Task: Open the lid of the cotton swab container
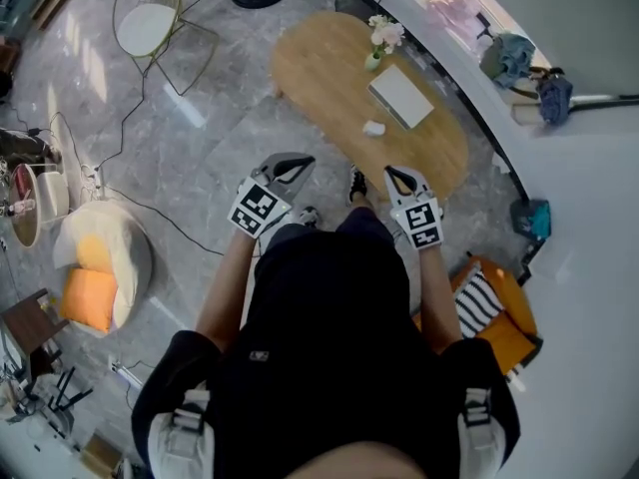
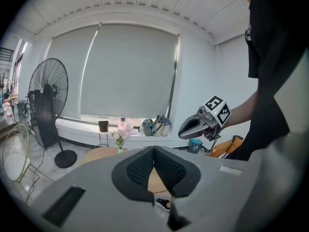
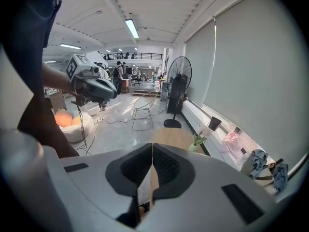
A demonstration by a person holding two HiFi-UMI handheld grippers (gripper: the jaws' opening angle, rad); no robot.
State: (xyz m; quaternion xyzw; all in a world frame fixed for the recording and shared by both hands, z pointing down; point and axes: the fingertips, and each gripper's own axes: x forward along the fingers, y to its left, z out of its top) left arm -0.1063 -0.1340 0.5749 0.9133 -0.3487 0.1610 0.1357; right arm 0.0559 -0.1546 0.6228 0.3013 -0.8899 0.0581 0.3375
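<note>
The task is at its approach step, with nothing yet touched. The person stands at the near end of an oval wooden desk [image 1: 310, 68], holding both tools in front of the body, short of its near edge. The left hand-held gripper [image 1: 292, 168] has its jaws pressed together with nothing between them, and its own view shows the two dark pads meeting in a single seam. The right hand-held gripper [image 1: 399, 176] is closed and empty in the same way. On the desk, a small white box [image 1: 373, 128] lies towards the near right, just near of a larger flat pale case [image 1: 401, 96]. A little vase of flowers [image 1: 377, 48] stands at the far right edge. The small white box is most likely the cotton swab container, though it is too small here to make out a lid or a hinge. It is well apart from both tools, and neither gripper view shows it, since each tool's body covers the near part of the desk. The next move probably calls for carrying both tools forward and down over the near right of the desk. Both sets of jaws would then need to open, one tool to steady the body of the box while the other catches the lid's edge. The box looks light and could slide or tip if the lid is pulled without that bracing.
</note>
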